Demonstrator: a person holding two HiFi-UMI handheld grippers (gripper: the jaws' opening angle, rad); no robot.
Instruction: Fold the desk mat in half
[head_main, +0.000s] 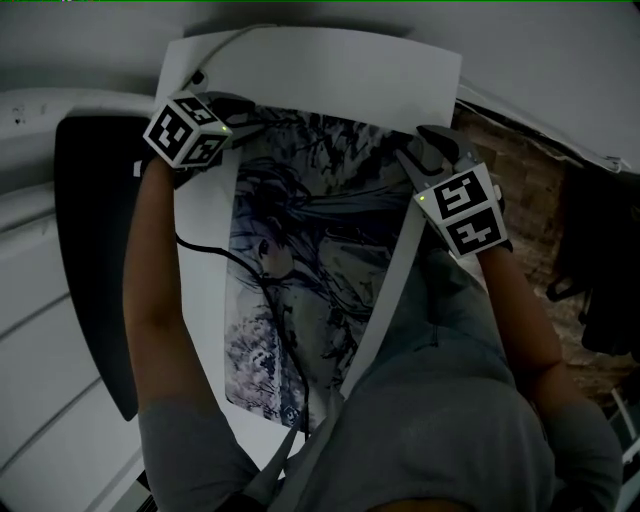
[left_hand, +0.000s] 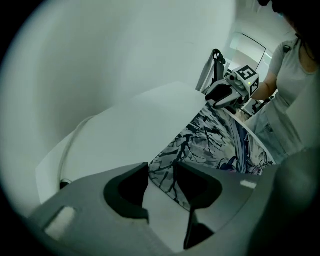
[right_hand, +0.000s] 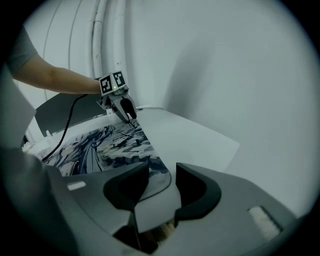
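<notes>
Right gripper view: the right gripper (right_hand: 162, 176) has its fingers spread, with a rounded corner of the desk mat (right_hand: 112, 145) lying between them and no pad pressing on it. The left gripper (left_hand: 161, 175) is spread the same way over the other far corner, the printed edge running between its fingers. Beyond both sets of fingertips the white table (head_main: 330, 70) stretches away. The mat looks flat, print up and unfolded, so gripping comes first. Work one finger under each corner, close both evenly, then lift together and carry the corners back toward the near edge, keeping the edges aligned.
</notes>
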